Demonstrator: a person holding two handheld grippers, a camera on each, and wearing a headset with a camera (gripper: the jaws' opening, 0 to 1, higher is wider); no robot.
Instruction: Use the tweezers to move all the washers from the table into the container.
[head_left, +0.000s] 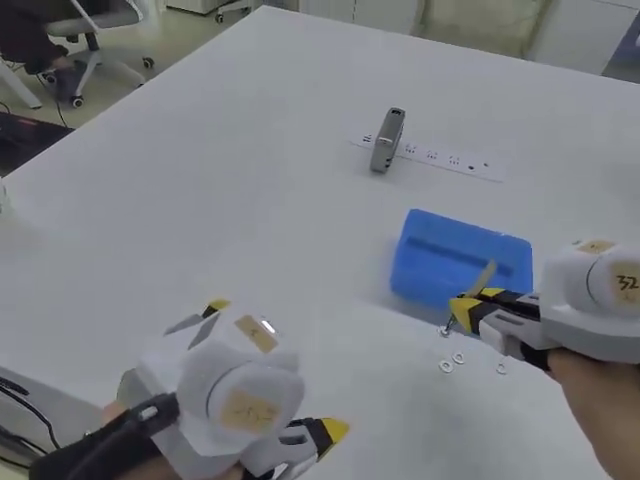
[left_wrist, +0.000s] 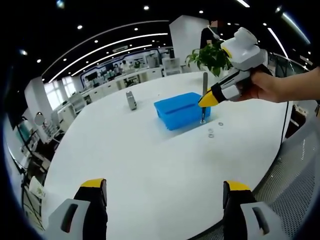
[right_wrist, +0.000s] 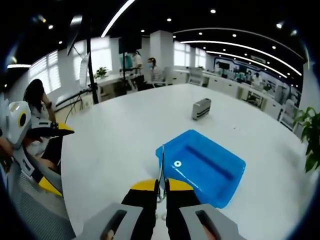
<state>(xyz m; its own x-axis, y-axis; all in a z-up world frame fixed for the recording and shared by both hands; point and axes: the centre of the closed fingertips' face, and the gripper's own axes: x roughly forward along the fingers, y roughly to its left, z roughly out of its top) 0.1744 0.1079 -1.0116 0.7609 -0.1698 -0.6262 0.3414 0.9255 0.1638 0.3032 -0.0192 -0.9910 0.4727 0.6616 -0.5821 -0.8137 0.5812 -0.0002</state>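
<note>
**Right tool** (right_wrist: 162, 186): I find the jaws clenched on the tweezers (right_wrist: 162, 167), which stand up between the two yellow fingertips. In the head view the tweezers point down at the bench (head_left: 250, 220). Their tips are just beside the near edge of the blue container (head_left: 465, 255). I cannot tell whether the tips carry anything.

**Loose washers** (head_left: 446, 366): I count three on the bench, outside the container, just on the near side of the tweezer tips and close under the right tool. Two lie close together and the third lies a little apart to the right. In the left gripper view the same three lie beside the container's wall, below the right tool.

**Single washer** (right_wrist: 177, 163): it lies flat on the container's floor, near the corner closest to the tweezers.

**Left tool** (left_wrist: 164, 186): released, with the jaws wide apart and nothing between them. It is held over bare bench, well apart from the washers and the container.

**Other items:** beyond the container a grey device (head_left: 387, 140) stands at a white power strip (head_left: 440, 158). I cannot tell whether they touch.
</note>
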